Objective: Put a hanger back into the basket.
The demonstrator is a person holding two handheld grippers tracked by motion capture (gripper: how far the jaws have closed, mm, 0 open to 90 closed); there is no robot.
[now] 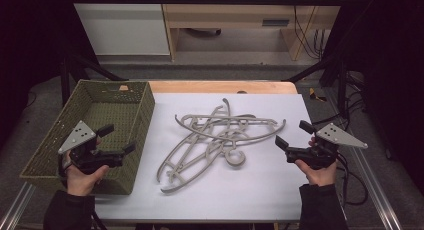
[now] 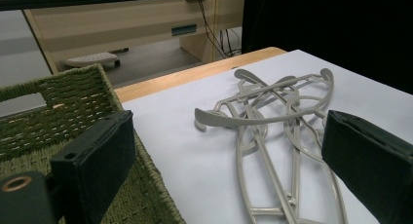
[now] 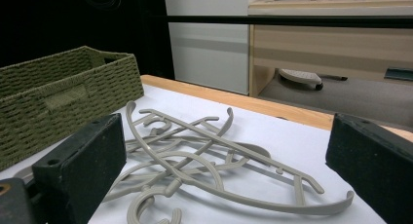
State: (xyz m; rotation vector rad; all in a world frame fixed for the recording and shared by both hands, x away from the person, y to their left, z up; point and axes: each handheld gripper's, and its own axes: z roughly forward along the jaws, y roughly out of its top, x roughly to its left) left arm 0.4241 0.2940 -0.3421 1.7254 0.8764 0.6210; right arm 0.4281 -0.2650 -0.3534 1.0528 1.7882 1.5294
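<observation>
Lighting's pretty uneven here. The white sheet on the bench is the brightest thing in the high view and comes out a bit washed, with a cool tint, while everything left and right of the bench drops into near black. The hangers cast only faint, soft shadows on that sheet, so the light looks diffuse and overhead. No real glare. The high view is soft and a little grainy overall. In both gripper views the black jaws nearest the lens are blurry and featureless, and the room behind the bench goes soft too.
</observation>
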